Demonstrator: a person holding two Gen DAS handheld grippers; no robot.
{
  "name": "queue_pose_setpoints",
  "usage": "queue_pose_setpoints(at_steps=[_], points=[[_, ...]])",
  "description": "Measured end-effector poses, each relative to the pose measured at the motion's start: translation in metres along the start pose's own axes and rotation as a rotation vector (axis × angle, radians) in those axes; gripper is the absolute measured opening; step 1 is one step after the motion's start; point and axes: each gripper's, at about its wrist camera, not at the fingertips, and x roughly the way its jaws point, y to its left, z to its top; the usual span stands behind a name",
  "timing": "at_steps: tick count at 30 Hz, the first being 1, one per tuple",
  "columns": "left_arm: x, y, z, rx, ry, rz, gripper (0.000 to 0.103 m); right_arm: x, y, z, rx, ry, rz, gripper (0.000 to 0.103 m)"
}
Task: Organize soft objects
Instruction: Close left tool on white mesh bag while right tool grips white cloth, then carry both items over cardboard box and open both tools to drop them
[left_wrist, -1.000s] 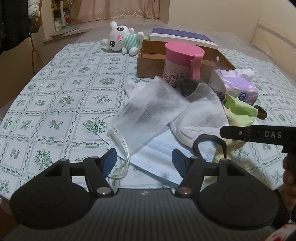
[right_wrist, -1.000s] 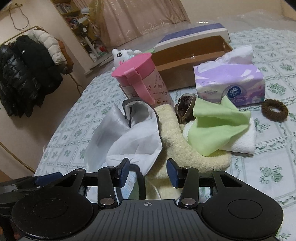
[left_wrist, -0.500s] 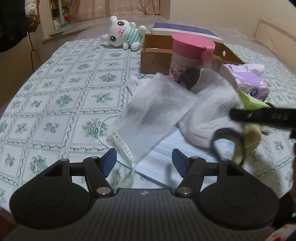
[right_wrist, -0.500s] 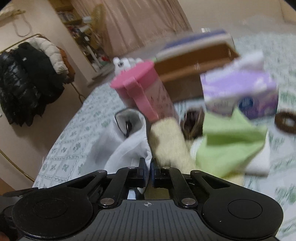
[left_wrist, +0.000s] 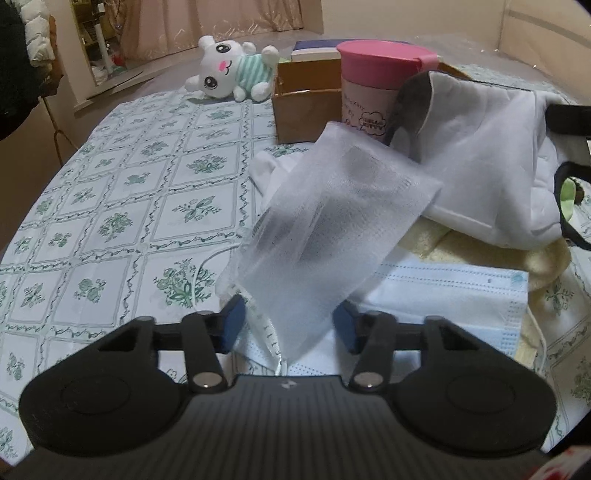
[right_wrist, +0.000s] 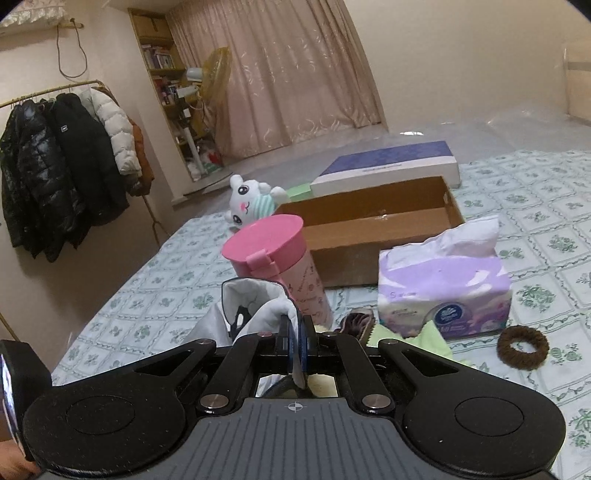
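The table (left_wrist: 110, 206), under a green-flowered cloth, fills the left wrist view. A cardboard box (right_wrist: 373, 236) sits mid-frame in the right view, a purple tissue pack (right_wrist: 443, 291) right of it. The white cloth bag (left_wrist: 491, 162), upper right, hangs lifted; the right tool (right_wrist: 297, 345) is pinched together on its edge. At lower centre the left tool (left_wrist: 290, 325) has just been closing, its pads flanking a translucent pouch (left_wrist: 332, 229) without pressing.
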Motion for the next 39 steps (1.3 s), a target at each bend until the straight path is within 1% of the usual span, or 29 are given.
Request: queue_pose_setpoints(at_steps=[1, 2, 4, 6, 12, 19, 24, 29, 33, 36, 39], points=[[0.000, 0.001, 0.000, -0.002, -0.004, -0.005, 0.033, -0.001, -0.001, 0.001, 0.000, -0.001, -0.001, 0.004], [-0.001, 0.002, -0.001, -0.001, -0.005, -0.011, 0.018, -0.003, 0.000, 0.002, -0.003, -0.003, -0.004, 0.004], [-0.003, 0.004, -0.001, 0.004, -0.008, -0.018, 0.007, -0.007, 0.001, 0.005, -0.008, -0.008, -0.001, 0.004], [-0.010, 0.006, 0.000, 0.014, -0.030, -0.010, 0.002, -0.013, 0.003, 0.008, -0.019, -0.022, -0.002, 0.004], [-0.045, 0.017, 0.007, 0.048, -0.091, 0.034, 0.002, -0.036, 0.008, 0.019, -0.064, -0.066, -0.005, 0.004], [-0.078, 0.029, 0.021, 0.128, -0.107, 0.087, 0.002, -0.072, 0.009, 0.037, -0.115, -0.112, -0.005, 0.004], [-0.098, 0.034, 0.039, 0.145, -0.148, 0.091, 0.002, -0.094, 0.000, 0.057, -0.123, -0.150, -0.001, 0.004], [-0.109, 0.031, 0.065, 0.175, -0.187, 0.085, 0.002, -0.109, -0.012, 0.088, -0.126, -0.197, 0.001, 0.004], [-0.105, 0.028, 0.088, 0.188, -0.205, 0.063, 0.002, -0.104, -0.022, 0.110, -0.150, -0.215, -0.020, 0.004], [-0.090, 0.026, 0.107, 0.198, -0.205, 0.053, 0.002, -0.088, -0.034, 0.125, -0.155, -0.203, -0.031, 0.004], [-0.072, 0.025, 0.128, 0.207, -0.203, 0.050, 0.002, -0.065, -0.046, 0.137, -0.156, -0.177, -0.023, 0.004]])
